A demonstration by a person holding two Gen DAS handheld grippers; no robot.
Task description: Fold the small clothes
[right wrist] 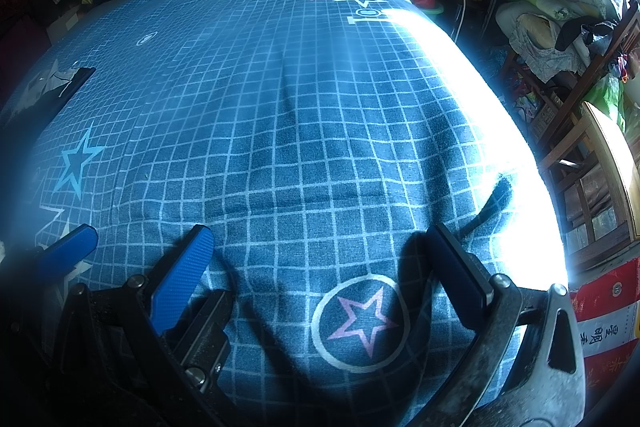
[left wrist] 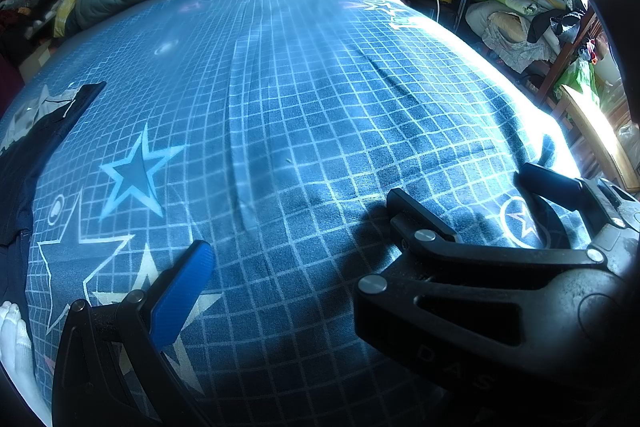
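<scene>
at the bed's (left wrist: 304,99) left edge lies the dark garment (left wrist: 36,139), a navy piece with some pale grey-white cloth beside it, its long axis running roughly along that edge toward the head of the bed. it looks flat but not yet folded, as far as the fisheye shows; most of it is cut off by the frame. a white-gloved hand (left wrist: 12,339) shows at the near left corner.

the left claw (left wrist: 296,223) hangs over the checked blue sheet near the middle of the bed, its fingers well apart and holding nothing. the garment sits far off to its left, not ahead of it.

the right claw (right wrist: 320,259) is just beside the left, further toward the bed's right edge, above a circled pink star; its fingers are also spread wide and empty. in its view the garment (right wrist: 52,87) lies well apart at the far left.

judging from this, the left claw is the nearer one, and the coming move calls for a swing leftward to reach the garment's edge.
</scene>
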